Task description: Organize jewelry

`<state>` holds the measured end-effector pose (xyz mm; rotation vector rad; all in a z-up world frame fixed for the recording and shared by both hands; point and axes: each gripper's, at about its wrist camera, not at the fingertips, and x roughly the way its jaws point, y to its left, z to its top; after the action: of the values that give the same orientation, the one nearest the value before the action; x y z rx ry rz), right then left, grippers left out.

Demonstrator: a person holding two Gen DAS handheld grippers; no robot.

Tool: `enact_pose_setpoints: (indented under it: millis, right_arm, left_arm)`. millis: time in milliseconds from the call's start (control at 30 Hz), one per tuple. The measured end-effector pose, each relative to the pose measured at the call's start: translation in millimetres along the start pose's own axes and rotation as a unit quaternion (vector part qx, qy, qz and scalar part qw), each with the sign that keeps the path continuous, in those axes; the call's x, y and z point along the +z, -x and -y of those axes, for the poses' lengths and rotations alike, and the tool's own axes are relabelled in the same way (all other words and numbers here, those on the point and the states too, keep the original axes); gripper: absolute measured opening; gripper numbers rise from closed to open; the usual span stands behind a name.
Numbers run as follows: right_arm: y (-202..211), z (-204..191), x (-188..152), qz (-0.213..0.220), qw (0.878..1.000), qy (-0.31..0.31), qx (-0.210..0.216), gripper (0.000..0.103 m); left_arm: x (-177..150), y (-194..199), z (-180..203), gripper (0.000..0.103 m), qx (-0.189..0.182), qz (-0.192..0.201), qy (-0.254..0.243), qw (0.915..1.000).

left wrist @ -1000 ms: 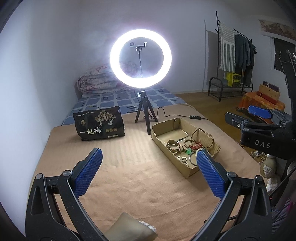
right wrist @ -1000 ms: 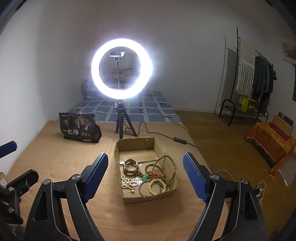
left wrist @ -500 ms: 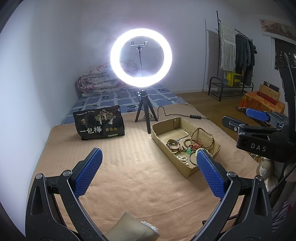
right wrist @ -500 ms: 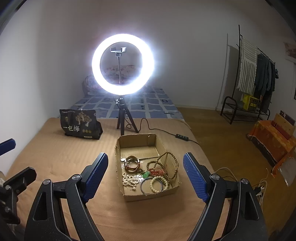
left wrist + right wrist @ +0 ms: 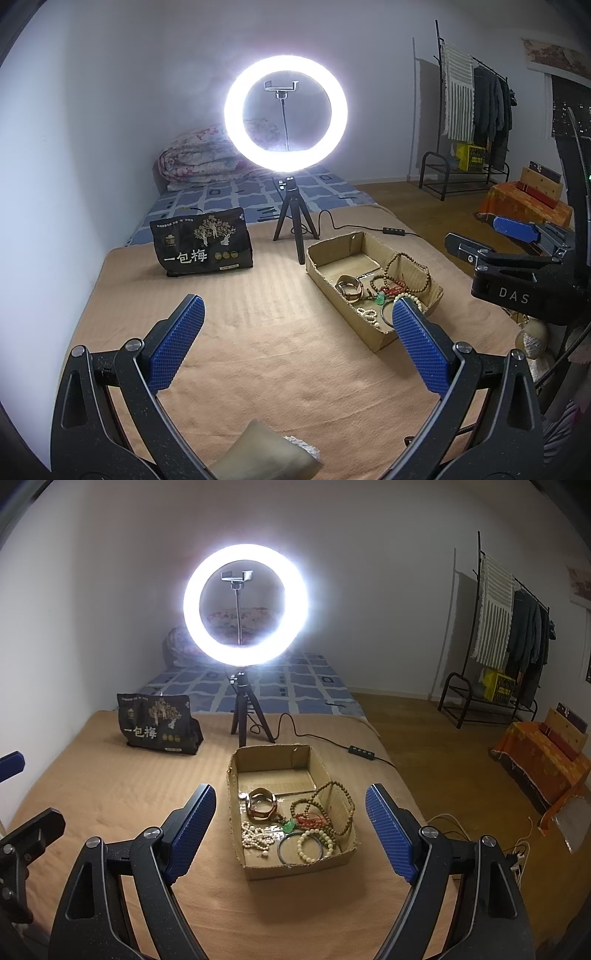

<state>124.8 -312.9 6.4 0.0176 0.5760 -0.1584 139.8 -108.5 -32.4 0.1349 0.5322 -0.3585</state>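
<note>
A shallow cardboard box (image 5: 295,867) (image 5: 325,284) sits on a tan blanket. It holds several pieces of jewelry: a brown bangle (image 5: 261,804), a long wooden bead string (image 5: 334,805), a white bead string (image 5: 256,837), a cream bead bracelet (image 5: 314,845), a dark ring bangle (image 5: 286,851), red beads (image 5: 312,819) and a green pendant (image 5: 289,826). My right gripper (image 5: 291,834) is open and empty, hovering above the box's near end. My left gripper (image 5: 295,332) is open and empty, to the left of the box. The right gripper also shows in the left wrist view (image 5: 491,240).
A lit ring light on a small tripod (image 5: 245,609) stands just behind the box, its cable (image 5: 314,738) trailing right. A black snack bag (image 5: 157,725) stands at back left. A bed with a folded quilt (image 5: 199,158) lies behind. The blanket's right edge drops to a wooden floor (image 5: 443,757).
The right gripper has moved forward and lower toward the box, which now looks nearer between its fingers. The left gripper has barely moved. Both stay open.
</note>
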Motion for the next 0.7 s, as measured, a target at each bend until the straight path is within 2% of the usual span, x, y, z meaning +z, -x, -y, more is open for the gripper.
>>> enact_pose_setpoints:
  millis: [700]
  right_arm:
    - [-3.4,0.4,-0.8,-0.007,1.000,-0.003,0.002,0.083]
  left_arm:
    - [-3.3,0.7,1.5,0.103,0.007,-0.004,0.001,1.0000]
